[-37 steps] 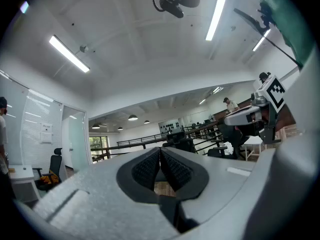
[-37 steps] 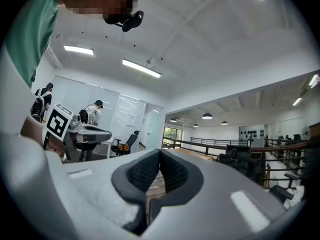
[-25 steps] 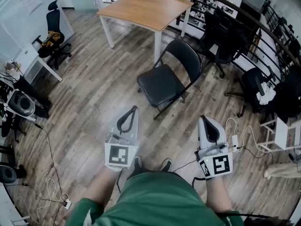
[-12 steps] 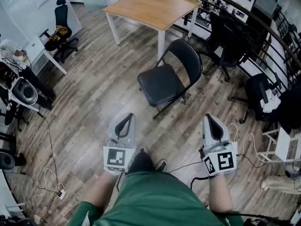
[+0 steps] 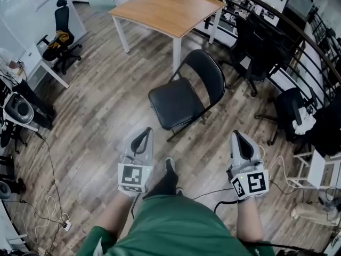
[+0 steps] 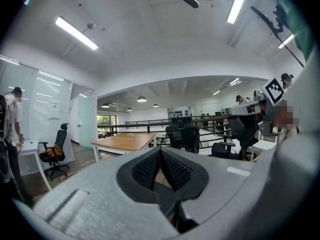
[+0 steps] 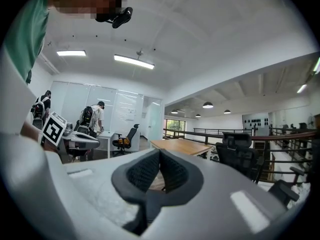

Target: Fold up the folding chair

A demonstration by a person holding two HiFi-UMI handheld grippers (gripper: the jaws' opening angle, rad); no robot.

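Note:
A black folding chair [image 5: 184, 97] stands unfolded on the wooden floor ahead of me, seat toward me, backrest on its far right side. My left gripper [image 5: 147, 130] is held below and left of the seat, jaws shut and empty. My right gripper [image 5: 236, 134] is held below and right of the chair, also shut on nothing. Neither touches the chair. In the left gripper view the black pads [image 6: 149, 168] meet at their tips; in the right gripper view the pads [image 7: 145, 173] meet too. The chair is hidden behind the jaws in both gripper views.
A wooden table [image 5: 166, 8] with white legs stands just beyond the chair. Black office chairs [image 5: 256, 39] crowd the right along a railing [image 5: 298, 31]. Another office chair [image 5: 59, 33] sits far left. Cables [image 5: 48, 207] trail over the floor at left and right.
I have stepped toward the chair; it sits lower and closer in the head view. Both grippers keep about the same place in the picture, shut throughout.

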